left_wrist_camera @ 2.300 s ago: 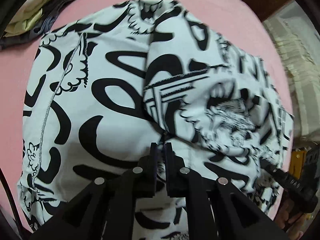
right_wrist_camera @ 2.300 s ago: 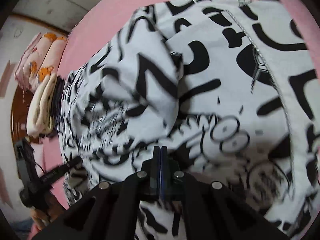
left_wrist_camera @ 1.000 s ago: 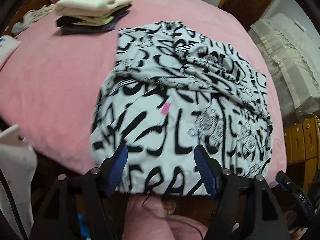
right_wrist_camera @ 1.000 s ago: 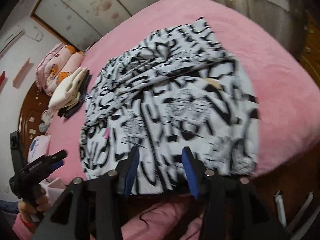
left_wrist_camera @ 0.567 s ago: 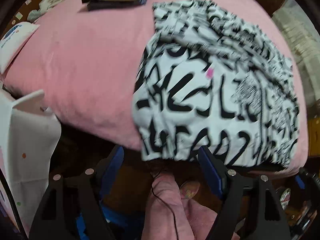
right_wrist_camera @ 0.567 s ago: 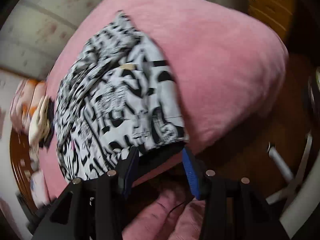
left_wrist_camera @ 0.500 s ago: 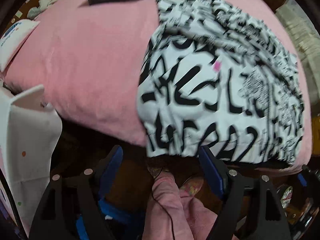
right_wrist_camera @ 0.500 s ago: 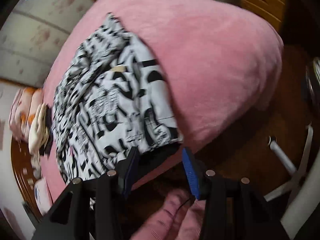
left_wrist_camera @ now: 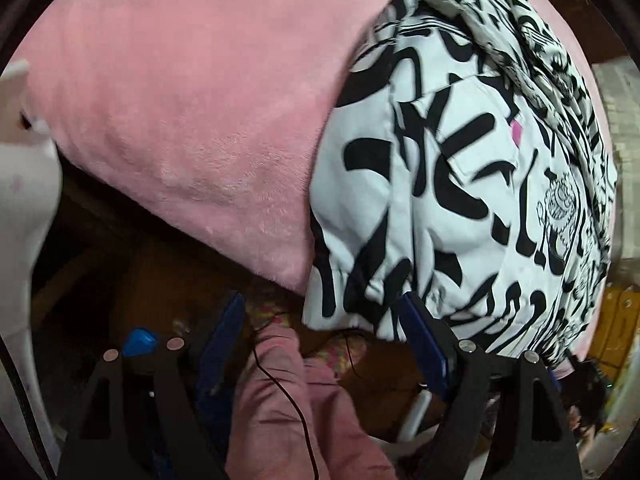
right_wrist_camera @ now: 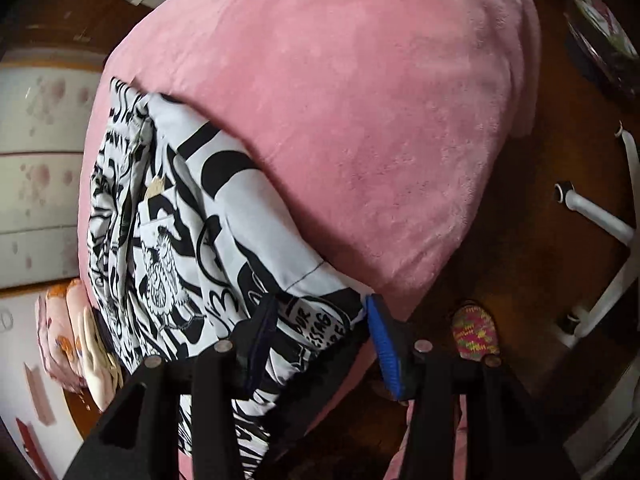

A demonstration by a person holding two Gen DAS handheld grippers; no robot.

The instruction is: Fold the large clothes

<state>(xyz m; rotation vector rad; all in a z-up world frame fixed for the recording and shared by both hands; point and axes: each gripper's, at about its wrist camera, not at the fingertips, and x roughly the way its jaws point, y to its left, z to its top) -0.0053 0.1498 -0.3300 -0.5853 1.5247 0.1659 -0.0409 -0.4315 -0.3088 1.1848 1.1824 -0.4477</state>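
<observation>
A large white garment with a black graffiti print [left_wrist_camera: 460, 184] lies on the pink bed cover [left_wrist_camera: 192, 112], and its hem hangs over the near edge of the bed. My left gripper [left_wrist_camera: 324, 344] is open wide and points down at the hem's left corner [left_wrist_camera: 324, 312], which hangs between the blue pads without touching them. In the right wrist view the garment's [right_wrist_camera: 180, 240] other hem corner [right_wrist_camera: 320, 320] lies between the fingers of my right gripper [right_wrist_camera: 322, 340]. Those jaws stand apart and do not press on the cloth.
The person's pink trouser leg [left_wrist_camera: 280, 412] with a thin black cable over it is right below the left gripper. A colourful slipper [right_wrist_camera: 476, 332] and a white chair base [right_wrist_camera: 600, 216] are on the brown floor. Folded clothes [right_wrist_camera: 92, 344] are stacked on the bed's far side.
Both grippers, shut on the cloth earlier, now stand open. They have dropped from above the bed to its near edge and closed in on the hem corners. The right view has rolled.
</observation>
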